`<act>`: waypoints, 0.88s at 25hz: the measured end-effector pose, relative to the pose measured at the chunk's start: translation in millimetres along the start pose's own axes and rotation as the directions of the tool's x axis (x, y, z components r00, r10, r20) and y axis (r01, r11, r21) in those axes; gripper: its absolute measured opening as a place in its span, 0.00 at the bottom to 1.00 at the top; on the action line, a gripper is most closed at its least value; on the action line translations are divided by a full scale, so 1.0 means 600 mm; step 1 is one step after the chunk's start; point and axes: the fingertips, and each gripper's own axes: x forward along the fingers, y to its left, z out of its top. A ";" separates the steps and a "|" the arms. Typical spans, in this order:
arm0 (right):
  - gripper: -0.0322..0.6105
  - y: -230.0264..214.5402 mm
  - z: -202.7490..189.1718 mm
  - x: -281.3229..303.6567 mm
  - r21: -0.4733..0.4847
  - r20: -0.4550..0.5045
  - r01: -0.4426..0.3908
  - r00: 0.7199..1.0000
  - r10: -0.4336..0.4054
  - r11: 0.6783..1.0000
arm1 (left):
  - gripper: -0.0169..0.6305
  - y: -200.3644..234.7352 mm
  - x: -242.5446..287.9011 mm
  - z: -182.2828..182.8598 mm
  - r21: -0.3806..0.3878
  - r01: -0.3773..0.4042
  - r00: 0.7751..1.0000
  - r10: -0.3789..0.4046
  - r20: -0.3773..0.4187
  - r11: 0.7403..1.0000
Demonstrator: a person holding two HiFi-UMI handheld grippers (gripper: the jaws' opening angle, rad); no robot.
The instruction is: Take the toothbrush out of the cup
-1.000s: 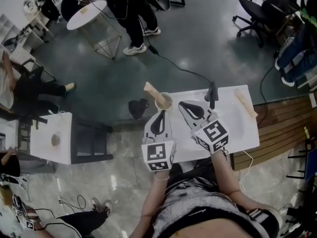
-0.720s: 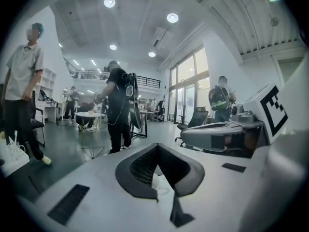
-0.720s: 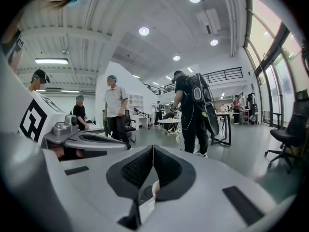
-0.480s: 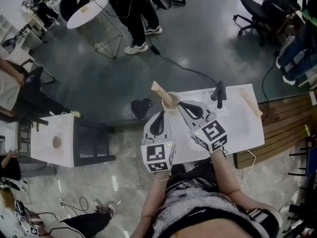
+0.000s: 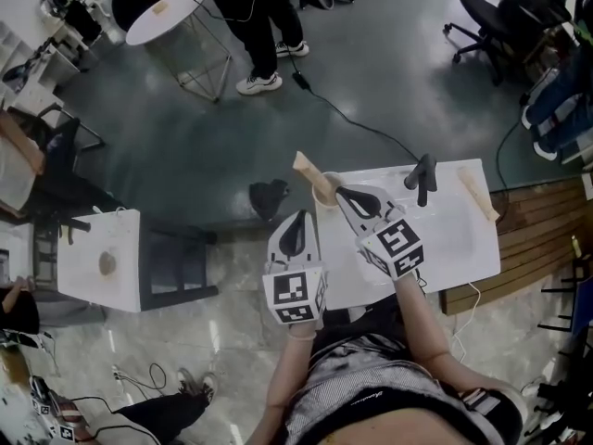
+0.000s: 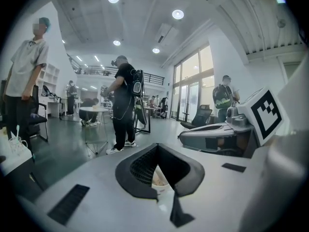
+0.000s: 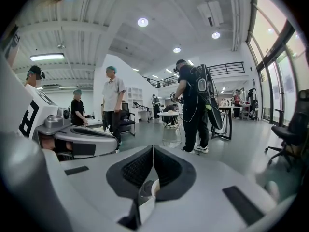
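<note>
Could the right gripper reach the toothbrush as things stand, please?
Probably yes: the right gripper is close beside the cup, nothing between, and the toothbrush sticks out. Its fingers are shut, so they must open first.

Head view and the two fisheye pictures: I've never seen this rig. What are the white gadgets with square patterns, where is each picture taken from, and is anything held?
There is no robot here. A person at a white table holds a two-jaw hand tool in each hand: the left gripper and the right gripper. The patterned cubes are part of them. The head view comes from a camera on the person's head, looking down. Each of the other two comes from a camera riding on one gripper, looking along its jaws. On the table are a cup with a wooden toothbrush leaning out, a dark upright fixture and a pale wooden stick. Both grippers point toward the cup, jaws together, holding nothing.
</note>
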 end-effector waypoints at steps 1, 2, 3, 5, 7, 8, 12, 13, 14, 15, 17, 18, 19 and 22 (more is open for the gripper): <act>0.15 -0.001 -0.002 0.004 0.002 -0.003 -0.002 1.000 0.002 1.000 | 0.03 0.002 0.002 -0.001 -0.003 -0.002 1.000 0.002 -0.001 1.000; 0.15 -0.003 -0.004 0.008 0.004 -0.006 -0.003 1.000 0.003 1.000 | 0.03 0.005 0.004 -0.001 -0.006 -0.003 1.000 0.003 -0.003 1.000; 0.15 -0.004 -0.005 0.012 0.005 -0.010 -0.005 1.000 0.005 1.000 | 0.03 0.006 0.006 -0.002 -0.009 -0.004 1.000 0.004 -0.005 1.000; 0.15 -0.005 -0.007 0.021 0.007 -0.019 -0.009 1.000 0.009 1.000 | 0.03 0.009 0.009 -0.002 -0.012 -0.003 1.000 0.003 -0.008 1.000; 0.15 -0.006 -0.013 0.030 0.007 -0.027 -0.011 1.000 0.012 1.000 | 0.03 0.011 0.012 -0.005 -0.014 -0.001 1.000 0.001 -0.014 1.000; 0.15 -0.008 -0.018 0.036 0.005 -0.033 -0.012 0.999 0.012 1.000 | 0.03 0.012 0.013 -0.009 -0.015 -0.002 1.000 0.002 -0.021 1.000; 0.15 -0.017 -0.047 0.063 0.000 -0.081 -0.016 0.997 0.016 1.000 | 0.03 0.017 0.018 -0.018 -0.016 -0.006 0.999 0.005 -0.035 1.000; 0.15 -0.020 -0.053 0.070 0.002 -0.089 -0.016 0.996 0.017 1.000 | 0.03 0.016 0.020 -0.017 -0.017 -0.003 0.999 0.003 -0.033 1.000; 0.15 -0.023 -0.058 0.077 0.005 -0.094 -0.016 0.995 0.016 1.000 | 0.03 0.016 0.021 -0.017 -0.018 -0.002 0.999 0.001 -0.032 1.000; 0.15 -0.026 -0.062 0.083 0.008 -0.100 -0.016 0.995 0.017 1.000 | 0.03 0.016 0.023 -0.018 -0.019 -0.001 0.999 0.000 -0.033 1.000; 0.15 -0.030 -0.073 0.097 0.014 -0.117 -0.019 0.993 0.020 1.000 | 0.03 0.017 0.025 -0.021 -0.021 0.001 0.999 -0.001 -0.038 1.000; 0.15 -0.032 -0.079 0.104 0.014 -0.127 -0.021 0.992 0.023 1.000 | 0.03 0.017 0.025 -0.024 -0.022 0.001 0.999 -0.002 -0.042 1.000; 0.15 -0.034 -0.085 0.111 0.014 -0.139 -0.023 0.990 0.025 1.000 | 0.03 0.017 0.026 -0.027 -0.023 0.001 0.999 -0.003 -0.047 1.000; 0.15 -0.039 -0.100 0.130 0.011 -0.173 -0.027 0.985 0.029 1.000 | 0.03 0.021 0.026 -0.033 -0.026 -0.003 0.998 0.001 -0.058 1.000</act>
